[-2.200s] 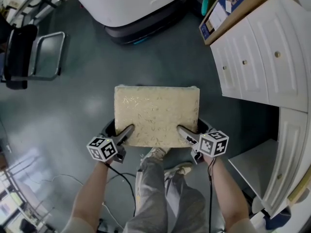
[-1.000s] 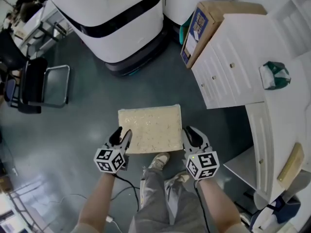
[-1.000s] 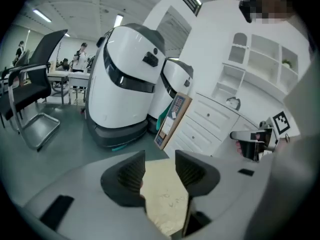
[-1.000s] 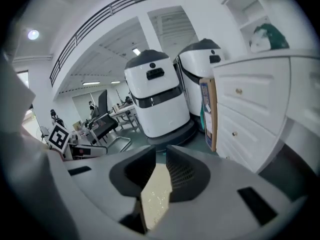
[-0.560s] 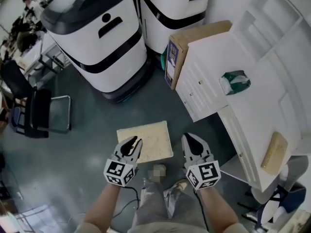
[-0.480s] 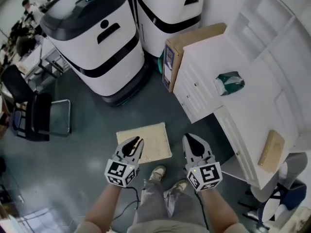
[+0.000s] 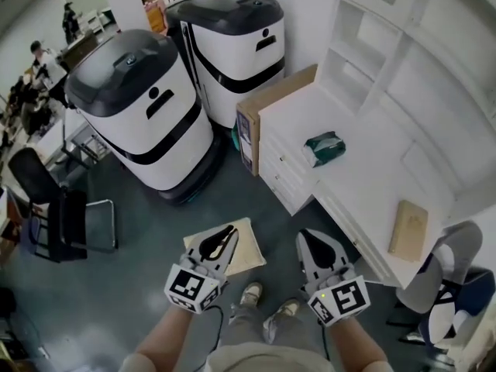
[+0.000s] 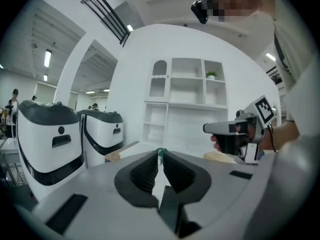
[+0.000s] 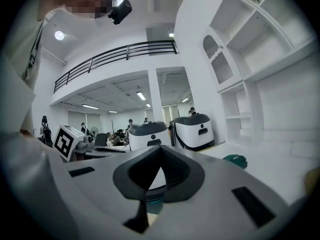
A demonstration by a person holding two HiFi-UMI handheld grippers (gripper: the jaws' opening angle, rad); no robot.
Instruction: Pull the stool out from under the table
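The stool (image 7: pixel 248 251), with a pale speckled square seat, stands on the dark floor in front of the person's shoes (image 7: pixel 251 293), out from the white desk (image 7: pixel 364 188). My left gripper (image 7: pixel 230 230) hangs in the air above the seat's left part and does not touch it. Its jaws are closing, with only a thin slit at the tips (image 8: pixel 159 155) and nothing between them. My right gripper (image 7: pixel 305 235) hovers to the right of the stool, shut and empty (image 9: pixel 160 148). In the left gripper view the right gripper (image 8: pixel 206 128) shows at the same height.
Two large white-and-black machines (image 7: pixel 143 115) (image 7: pixel 232 45) stand beyond the stool. A cardboard box (image 7: pixel 267 107) leans on the desk, which carries a green packet (image 7: pixel 324 147) and a tan box (image 7: pixel 408 229). A black chair (image 7: pixel 58 223) is left, a grey chair (image 7: pixel 449 273) right.
Both grippers have let go of the stool's sides, risen and drawn their jaws together. The head view has climbed and tilted up, so the stool looks smaller and lower.
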